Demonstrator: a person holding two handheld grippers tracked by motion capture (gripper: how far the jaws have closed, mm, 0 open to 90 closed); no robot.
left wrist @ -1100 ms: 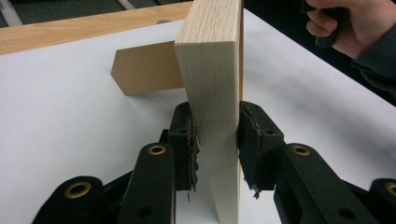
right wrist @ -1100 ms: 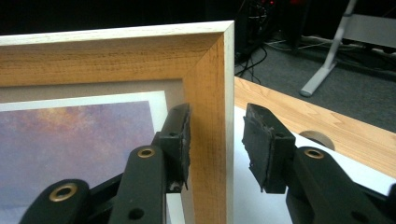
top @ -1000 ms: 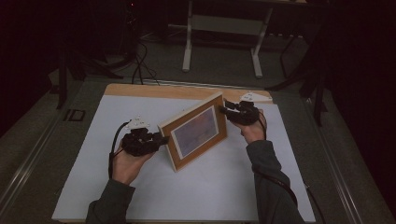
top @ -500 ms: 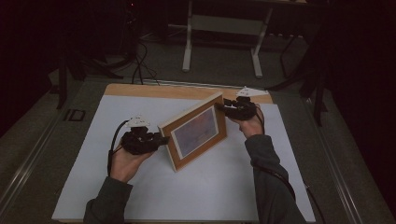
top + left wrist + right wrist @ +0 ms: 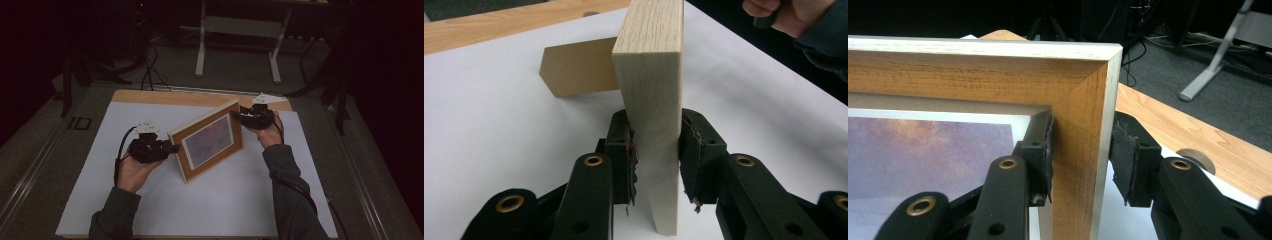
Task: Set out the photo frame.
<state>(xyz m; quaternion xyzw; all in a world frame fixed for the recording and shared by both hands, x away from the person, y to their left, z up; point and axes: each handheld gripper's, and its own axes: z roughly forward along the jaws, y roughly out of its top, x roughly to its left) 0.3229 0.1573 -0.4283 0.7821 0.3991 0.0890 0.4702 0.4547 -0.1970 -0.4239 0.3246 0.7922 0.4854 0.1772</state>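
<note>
While the wooden picture frame [image 5: 209, 140] stands tilted on its lower edge near the middle of the white sheet [image 5: 100, 120] covering the bench [image 5: 165, 96], a claw meets it from each side. Inside the frame sits a print [image 5: 208, 141] of purple and orange tones behind a pale mat. In its own view, the left claw [image 5: 655, 155] is clamped on the frame's pale side edge, both pads pressed against the wood. The right claw [image 5: 1080, 150] straddles the upper corner of the frame: one pad touches the front face, the other stands slightly off the back. A brown back stand [image 5: 579, 67] props the frame from behind.
</note>
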